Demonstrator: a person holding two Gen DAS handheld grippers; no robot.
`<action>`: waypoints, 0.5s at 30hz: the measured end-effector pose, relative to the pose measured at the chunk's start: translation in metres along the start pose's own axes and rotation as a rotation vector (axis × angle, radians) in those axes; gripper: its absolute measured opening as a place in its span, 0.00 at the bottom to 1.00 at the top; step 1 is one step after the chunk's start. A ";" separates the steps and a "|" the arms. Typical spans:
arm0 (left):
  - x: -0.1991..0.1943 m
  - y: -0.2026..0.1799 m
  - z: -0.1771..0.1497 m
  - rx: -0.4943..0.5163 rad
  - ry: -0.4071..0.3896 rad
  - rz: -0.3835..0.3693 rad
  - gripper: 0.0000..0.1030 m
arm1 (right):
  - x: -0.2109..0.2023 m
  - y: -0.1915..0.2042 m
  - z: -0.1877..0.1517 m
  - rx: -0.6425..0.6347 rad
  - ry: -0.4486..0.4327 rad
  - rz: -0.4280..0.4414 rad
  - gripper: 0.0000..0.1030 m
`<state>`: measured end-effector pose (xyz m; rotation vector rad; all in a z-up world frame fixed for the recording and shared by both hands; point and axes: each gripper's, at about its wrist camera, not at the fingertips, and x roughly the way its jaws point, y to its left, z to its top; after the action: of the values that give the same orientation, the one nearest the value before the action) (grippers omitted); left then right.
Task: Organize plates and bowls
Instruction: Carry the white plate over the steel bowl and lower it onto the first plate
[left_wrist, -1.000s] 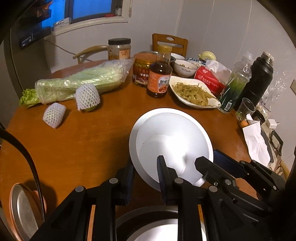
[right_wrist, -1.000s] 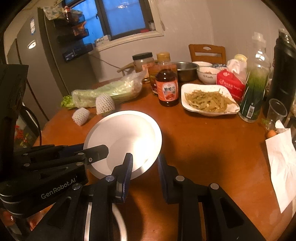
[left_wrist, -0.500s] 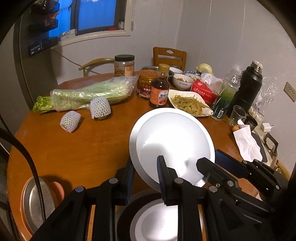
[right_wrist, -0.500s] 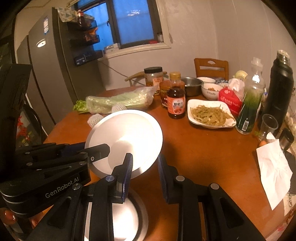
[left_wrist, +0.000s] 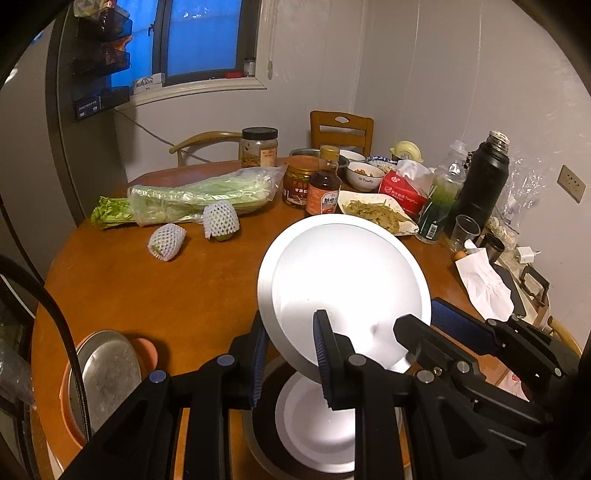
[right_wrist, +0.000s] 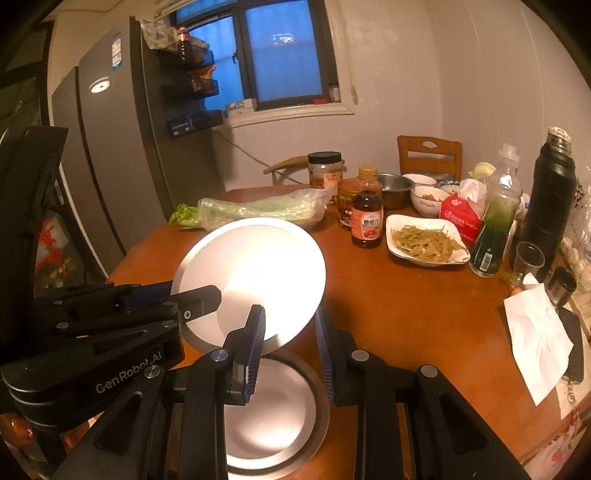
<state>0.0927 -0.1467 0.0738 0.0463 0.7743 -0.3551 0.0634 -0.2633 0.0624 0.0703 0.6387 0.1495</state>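
Now the white plate (left_wrist: 343, 280) rides higher than a second ago. It no longer lies near-flat over the stack. It hangs tilted above the table, on the near side of the brown sauce bottle (left_wrist: 324, 192), and its face is turned up toward the cameras. The lift has uncovered the lower plate (left_wrist: 310, 435), which sits flat inside a dark-rimmed dish nearer still than the raised one.

The left gripper (left_wrist: 288, 332) is clamped on the white plate's near rim, one finger behind it and one across its face. The right gripper (right_wrist: 288, 321) straddles the rim on the other side. Whether it is pinching or only steadying cannot be told.

The plate has probably been picked off the stack and is ready to carry elsewhere.

Just right of the bottle, a white rectangular dish (right_wrist: 424, 240) holds shredded greenish vegetables. Behind that, a white bowl (right_wrist: 428, 199) holds some brownish food. A steel bowl (right_wrist: 395, 188) stands right behind the bottle, and its contents are out of sight. Far to the bottle's near left, a steel plate (left_wrist: 107, 373) rests on an orange dish at the table's edge and looks empty.
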 end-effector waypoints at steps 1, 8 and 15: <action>-0.002 0.000 -0.002 -0.002 -0.001 0.000 0.24 | -0.002 0.002 -0.001 -0.005 -0.002 -0.002 0.29; -0.015 -0.002 -0.012 0.001 -0.012 0.005 0.24 | -0.015 0.009 -0.009 -0.018 -0.009 -0.001 0.29; -0.021 -0.005 -0.028 0.009 -0.007 0.005 0.24 | -0.023 0.012 -0.021 -0.022 -0.005 0.001 0.29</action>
<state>0.0580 -0.1408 0.0688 0.0552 0.7658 -0.3537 0.0310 -0.2549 0.0603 0.0498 0.6316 0.1576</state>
